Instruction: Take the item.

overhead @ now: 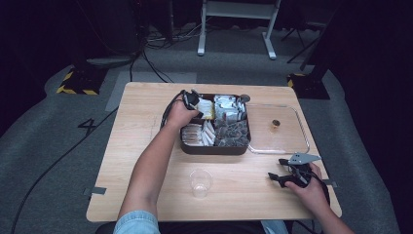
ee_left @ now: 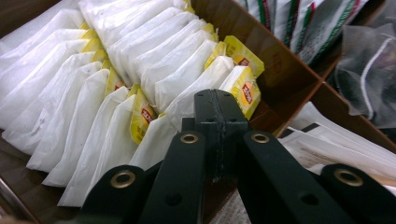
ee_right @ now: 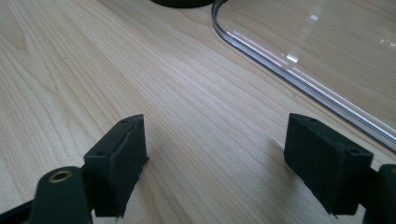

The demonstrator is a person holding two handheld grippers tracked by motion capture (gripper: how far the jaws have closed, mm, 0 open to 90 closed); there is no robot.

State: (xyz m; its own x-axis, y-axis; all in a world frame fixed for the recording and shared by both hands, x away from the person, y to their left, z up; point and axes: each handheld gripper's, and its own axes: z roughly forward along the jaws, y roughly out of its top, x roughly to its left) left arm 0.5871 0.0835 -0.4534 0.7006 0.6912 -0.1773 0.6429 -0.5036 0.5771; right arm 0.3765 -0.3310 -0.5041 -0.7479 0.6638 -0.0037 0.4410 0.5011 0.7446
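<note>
A dark divided box (overhead: 214, 149) holds sorted tea packets in the middle of the wooden table. My left gripper (overhead: 192, 101) is down in its far left compartment. In the left gripper view the jaws of that gripper (ee_left: 218, 100) stand pressed together, their tip among a row of white sachets with yellow tags (ee_left: 140, 70). Whether a sachet is pinched there is hidden. My right gripper (overhead: 277, 169) rests low at the table's near right. In the right gripper view that same gripper (ee_right: 215, 154) is open over bare wood, nothing between its fingers.
A clear lid (overhead: 304, 131) with a small brown knob (overhead: 275, 124) lies right of the box; its edge (ee_right: 299, 74) passes just beyond my right gripper. A clear plastic cup (overhead: 200, 183) stands near the front. Green-striped packets (ee_left: 317, 28) and grey mesh bags (ee_left: 369, 70) fill neighbouring compartments.
</note>
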